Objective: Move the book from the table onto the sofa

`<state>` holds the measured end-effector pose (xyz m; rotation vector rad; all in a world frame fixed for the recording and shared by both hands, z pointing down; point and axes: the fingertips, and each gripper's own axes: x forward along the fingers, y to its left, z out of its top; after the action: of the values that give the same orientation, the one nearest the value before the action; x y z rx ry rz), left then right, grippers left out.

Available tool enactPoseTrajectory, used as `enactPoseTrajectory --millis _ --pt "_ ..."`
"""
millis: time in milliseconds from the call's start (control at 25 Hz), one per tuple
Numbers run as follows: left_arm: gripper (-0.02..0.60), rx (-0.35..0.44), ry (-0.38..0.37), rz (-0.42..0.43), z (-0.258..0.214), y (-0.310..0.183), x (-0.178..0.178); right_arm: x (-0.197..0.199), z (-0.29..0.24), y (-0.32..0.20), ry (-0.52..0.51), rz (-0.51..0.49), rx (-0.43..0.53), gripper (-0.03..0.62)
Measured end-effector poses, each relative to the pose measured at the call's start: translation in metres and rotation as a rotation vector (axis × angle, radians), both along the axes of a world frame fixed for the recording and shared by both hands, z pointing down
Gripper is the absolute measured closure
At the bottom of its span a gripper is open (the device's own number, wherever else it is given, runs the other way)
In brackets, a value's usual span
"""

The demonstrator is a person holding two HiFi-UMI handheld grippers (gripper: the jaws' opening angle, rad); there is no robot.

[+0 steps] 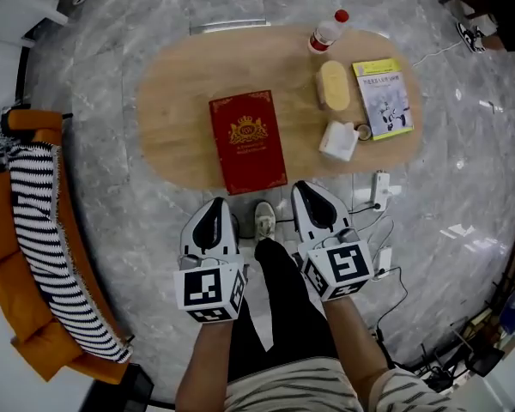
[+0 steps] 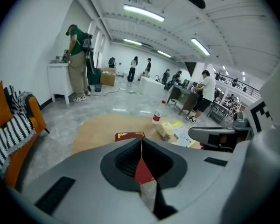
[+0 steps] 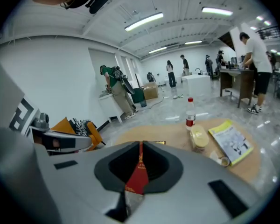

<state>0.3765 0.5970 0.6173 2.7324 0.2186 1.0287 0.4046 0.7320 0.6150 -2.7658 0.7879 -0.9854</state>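
Flat on an oval, pale wood surface: one red hardback book, rectangular, with a gold crest and gold border on the cover. Left of centre, its short end right at the near edge.

Toward the right end of the surface:
- one thin booklet, yellow-edged, glossy, with a pale cover picture
- one clear plastic bottle, red cap and red label, upright at the far edge
- one yellow lidded tub, rounded, just beside the booklet
- one white squarish pack
- one small roll touching the pack

Grey veined stone floor all round, glossy. At the left, one orange sofa draped with a black-and-white striped throw, well apart from the surface.

Two grey, smooth-shelled grippers, side by side just short of the near edge, over the floor, tilted forward and down toward the book, each marker cube facing up. Left gripper in line with the book's near left corner; right gripper just beyond its near right corner. Neither touching the book. Bare forearms behind them, striped sleeves at the bottom of the head view.

Jaws of both pressed together, dark ribbed pads meeting in a thin seam, nothing clamped; only a red sliver of the book visible beyond each seam.
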Motion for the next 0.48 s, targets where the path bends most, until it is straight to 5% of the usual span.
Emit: enactPoseTrajectory --millis 480 --pt "0.552 -0.054 -0.133 0.005 0.111 -0.011 0.014 0.018 0.114 -0.008 -0.153 0.019 -0.018 0.496"
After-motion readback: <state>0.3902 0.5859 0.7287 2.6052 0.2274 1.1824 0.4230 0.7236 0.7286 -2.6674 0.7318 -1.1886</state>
